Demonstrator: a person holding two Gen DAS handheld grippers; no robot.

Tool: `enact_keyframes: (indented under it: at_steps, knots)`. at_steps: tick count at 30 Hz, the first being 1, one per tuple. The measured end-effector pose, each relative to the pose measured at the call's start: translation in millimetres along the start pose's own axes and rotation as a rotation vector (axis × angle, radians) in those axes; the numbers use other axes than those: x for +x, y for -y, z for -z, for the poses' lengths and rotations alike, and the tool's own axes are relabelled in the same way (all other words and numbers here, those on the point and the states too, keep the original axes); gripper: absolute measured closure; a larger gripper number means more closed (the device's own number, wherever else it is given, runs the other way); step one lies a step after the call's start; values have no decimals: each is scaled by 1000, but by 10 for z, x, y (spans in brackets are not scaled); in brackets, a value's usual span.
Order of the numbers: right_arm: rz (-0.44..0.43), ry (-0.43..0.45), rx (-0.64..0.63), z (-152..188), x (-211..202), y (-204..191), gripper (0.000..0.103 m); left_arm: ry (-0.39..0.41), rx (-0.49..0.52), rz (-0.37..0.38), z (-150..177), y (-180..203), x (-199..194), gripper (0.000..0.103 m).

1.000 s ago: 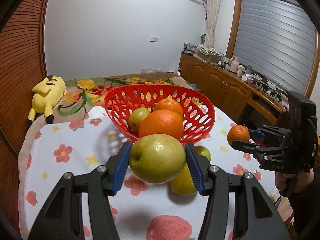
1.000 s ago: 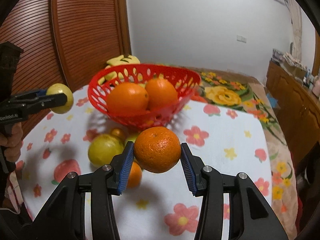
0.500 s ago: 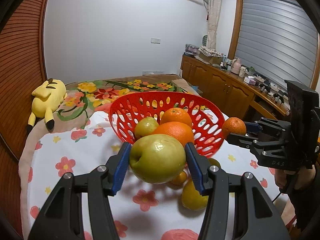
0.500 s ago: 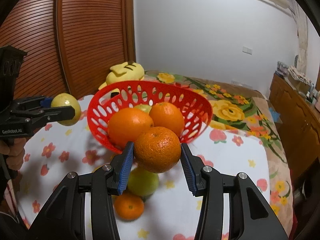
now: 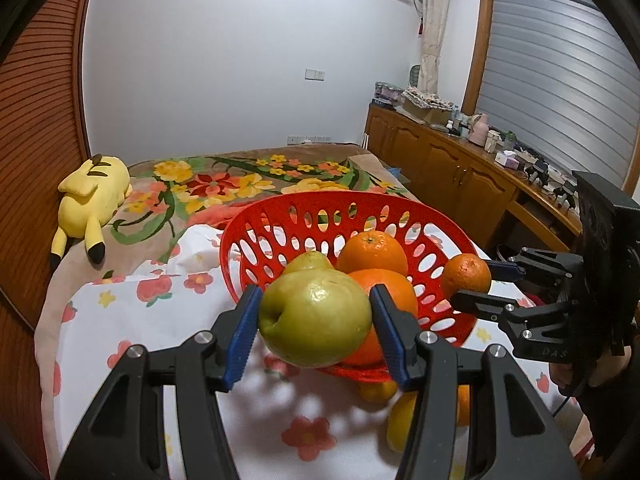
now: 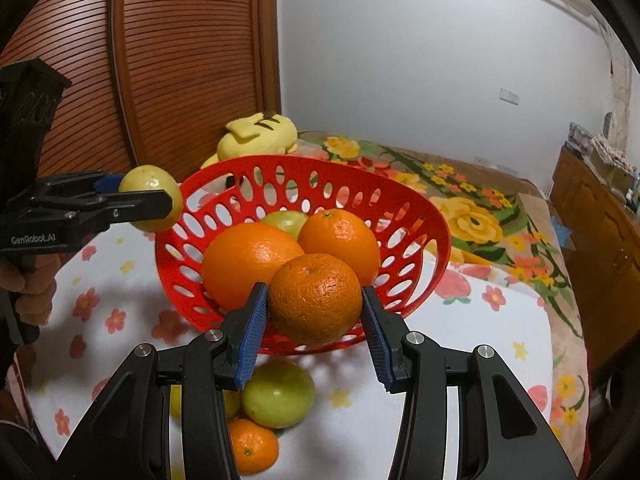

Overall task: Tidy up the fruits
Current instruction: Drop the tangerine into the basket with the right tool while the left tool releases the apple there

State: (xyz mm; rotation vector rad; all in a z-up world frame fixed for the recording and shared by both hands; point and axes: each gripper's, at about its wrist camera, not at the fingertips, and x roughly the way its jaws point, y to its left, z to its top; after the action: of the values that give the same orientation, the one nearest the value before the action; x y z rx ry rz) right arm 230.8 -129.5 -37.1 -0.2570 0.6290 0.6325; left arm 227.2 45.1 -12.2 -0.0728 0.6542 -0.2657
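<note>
My left gripper [image 5: 314,330] is shut on a green pear [image 5: 314,316], held just before the near rim of the red basket [image 5: 280,216]. My right gripper [image 6: 314,322] is shut on an orange [image 6: 315,297], level with the basket's near rim [image 6: 436,224]. In the basket lie two oranges [image 6: 250,266] and a green fruit [image 6: 286,220]. In the right wrist view the left gripper [image 6: 152,204] with the pear [image 6: 150,188] hangs at the basket's left rim. In the left wrist view the right gripper [image 5: 466,286] with its orange [image 5: 466,274] hangs at the right rim.
Loose fruit lies on the flowered cloth [image 6: 460,344] under my fingers: a green fruit [image 6: 278,394], a small orange [image 6: 252,444] and a yellow fruit [image 5: 400,424]. A yellow plush toy [image 5: 92,196] lies at the back left. A wooden cabinet [image 5: 452,168] runs along the right.
Both grippers have carried their fruit forward from over the loose fruit to the basket's rim. The basket looms larger in both views. Neither grip has changed.
</note>
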Motion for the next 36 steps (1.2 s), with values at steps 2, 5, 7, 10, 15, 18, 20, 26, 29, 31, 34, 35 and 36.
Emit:
enact_keyframes:
  at_steps: [2, 5, 7, 10, 15, 18, 20, 26, 29, 31, 34, 35, 36]
  knots:
    - [-4, -3, -1, -12, 27, 22, 56, -5, -1, -1, -25, -11, 47, 49]
    - [-13, -8, 3, -21, 57, 53, 56, -14, 0, -6, -59, -36, 120, 49]
    - [-20, -8, 5, -22, 77, 58, 56, -20, 1, -11, -62, -28, 163, 49]
    - [-29, -5, 8, -23, 99, 80, 56, -27, 2, -16, -80, -34, 230, 49]
    - [-34, 1, 9, -30, 103, 95, 54, -38, 11, -23, -101, -31, 337, 49]
    - [-30, 12, 7, -47, 84, 101, 54, -44, 14, -32, -123, -44, 410, 49]
    - [-28, 18, 8, -52, 65, 103, 54, -50, 15, -32, -139, -54, 459, 49]
    - [-28, 23, 16, -29, 37, 123, 54, -57, 22, -38, -160, -76, 539, 49]
    - [-30, 21, 21, -15, 46, 128, 53, -59, 21, -39, -167, -87, 562, 49]
    - [-30, 20, 21, -7, 49, 125, 53, -59, 22, -40, -170, -85, 563, 49]
    - [-32, 20, 22, -6, 50, 127, 53, -59, 20, -42, -179, -100, 572, 49]
    - [-33, 20, 22, -2, 53, 125, 53, -60, 21, -42, -179, -100, 574, 49]
    - [-31, 21, 21, 3, 49, 127, 53, -60, 22, -43, -178, -99, 573, 49]
